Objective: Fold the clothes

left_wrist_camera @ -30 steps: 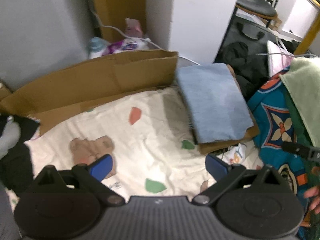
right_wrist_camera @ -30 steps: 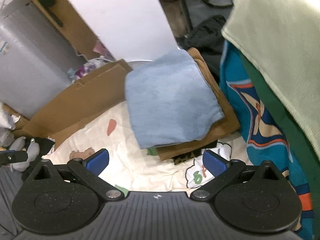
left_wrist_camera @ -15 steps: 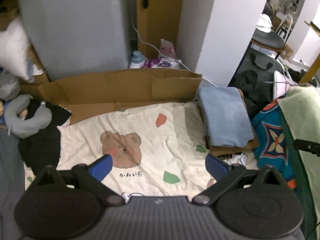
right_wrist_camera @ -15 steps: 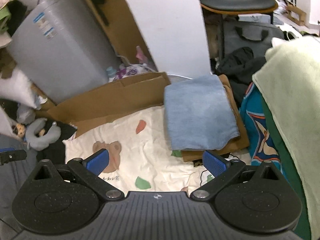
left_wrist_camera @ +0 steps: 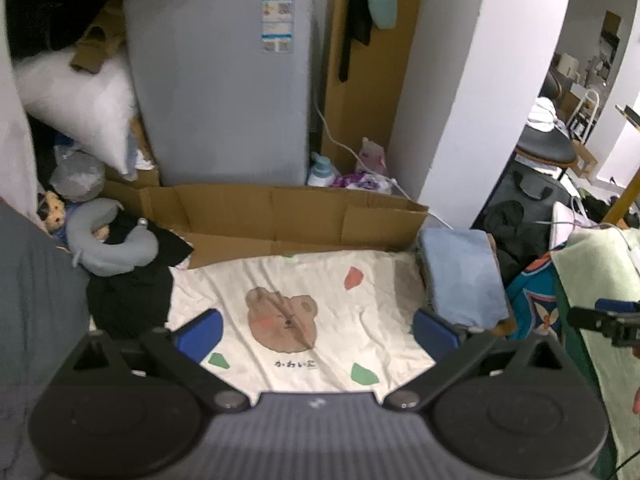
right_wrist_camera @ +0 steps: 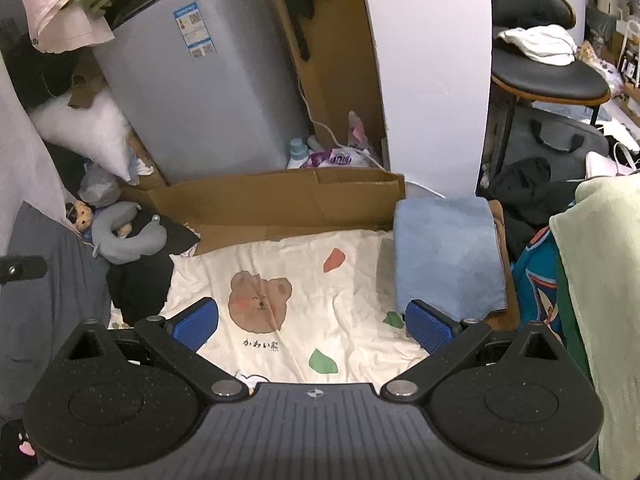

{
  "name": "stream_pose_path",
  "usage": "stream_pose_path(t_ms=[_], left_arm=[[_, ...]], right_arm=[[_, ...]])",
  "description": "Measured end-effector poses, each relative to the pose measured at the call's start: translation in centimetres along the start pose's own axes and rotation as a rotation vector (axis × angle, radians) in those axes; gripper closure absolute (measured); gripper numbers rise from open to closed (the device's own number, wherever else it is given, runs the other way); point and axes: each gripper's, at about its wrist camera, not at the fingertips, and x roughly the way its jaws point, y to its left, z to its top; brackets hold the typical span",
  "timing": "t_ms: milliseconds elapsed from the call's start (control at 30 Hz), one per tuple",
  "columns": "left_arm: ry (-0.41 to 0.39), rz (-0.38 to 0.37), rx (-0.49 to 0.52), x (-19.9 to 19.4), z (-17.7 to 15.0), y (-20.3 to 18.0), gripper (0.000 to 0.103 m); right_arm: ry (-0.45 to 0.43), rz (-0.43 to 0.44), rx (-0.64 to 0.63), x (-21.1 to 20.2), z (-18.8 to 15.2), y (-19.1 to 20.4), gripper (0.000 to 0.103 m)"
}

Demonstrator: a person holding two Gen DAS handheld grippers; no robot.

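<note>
Far off my left tongs I see a grey neck pillow lying on a black garment, with a small doll just beside the pillow. My left tongs hang above the floor with their blue pads spread wide apart and nothing between them. Straight ahead of them lies a cream sheet printed with a bear face, spread flat, wrinkled, and framed between the two pads. Beyond the sheet a flattened cardboard box stands as a low wall, and behind that a grey washing machine.

My right tongs are the same: pads wide apart, gripping nothing, over the near part of the sheet.

Just ahead of the right-hand pad of each tool sits the folded pile: a light blue folded cloth on top of a brown folded one, resting at the sheet's right edge and touching the cardboard's end. Further right, a teal patterned garment hangs beside a pale green towel. At the right edge of the left camera's view I see a black part of my other tool in front of that towel.
</note>
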Motion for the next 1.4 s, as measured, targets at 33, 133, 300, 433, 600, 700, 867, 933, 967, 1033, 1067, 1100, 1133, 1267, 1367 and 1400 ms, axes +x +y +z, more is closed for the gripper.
stream_pose_path(t_ms=[33,133,300,433,600,700,867,933,967,1033,1067,1100,1133,1267,1367,1400], left_arm=[[0.003,-0.003,-0.004,-0.2,-0.4,0.5,0.001],[0.022,0.013,-0.027,-0.2,-1.7,2.3,0.001],[0.042,0.053,-0.055,-0.1,-4.4,4.8,0.001],[0.016,0.067,-0.123,0.0,-6.1,6.4,0.001],[-0.016,0.107,-0.235,0.9,-9.2,7.5,0.001],[0.0,0.134,-0.269,2.1,-10.6,8.0,0.001],[0.018,0.137,-0.316,3.4,-12.1,8.1,0.001],[0.017,0.143,-0.312,3.7,-12.5,7.6,0.001],[0.016,0.145,-0.309,3.8,-12.7,7.2,0.001],[0.02,0.129,-0.306,4.2,-13.2,6.4,0.001],[0.026,0.118,-0.304,4.4,-13.5,6.0,0.001],[0.035,0.112,-0.302,4.7,-13.8,5.6,0.001],[0.041,0.11,-0.298,5.0,-14.2,5.1,0.001],[0.058,0.103,-0.281,6.0,-15.5,3.0,0.001],[0.055,0.101,-0.284,6.3,-16.2,1.9,0.001],[0.044,0.108,-0.283,6.3,-16.3,1.6,0.001]], right_arm=[[-0.001,-0.001,0.015,0.0,-0.1,0.4,0.0],[-0.001,0.009,0.066,0.1,-0.7,1.4,0.0],[0.002,0.017,0.08,0.5,-2.5,3.5,0.0],[0.017,-0.001,0.05,1.3,-3.7,4.9,0.0],[0.036,0.002,0.015,2.5,-5.3,5.8,0.0],[0.065,0.033,-0.005,3.1,-6.3,6.2,0.0],[0.092,0.023,-0.042,4.8,-7.5,6.7,0.0],[0.086,0.029,-0.05,5.3,-7.7,6.7,0.0],[0.082,0.034,-0.052,5.5,-7.8,6.8,0.0],[0.077,0.036,-0.065,5.9,-7.8,6.9,0.0],[0.074,0.036,-0.073,6.2,-7.8,6.9,0.0],[0.073,0.036,-0.079,6.4,-7.9,6.9,0.0],[0.075,0.036,-0.081,6.6,-8.0,6.8,0.0],[0.078,0.043,-0.089,7.3,-8.2,6.4,0.0],[0.066,0.049,-0.127,7.5,-8.4,6.6,0.0],[0.061,0.05,-0.142,7.6,-8.5,6.7,0.0]])
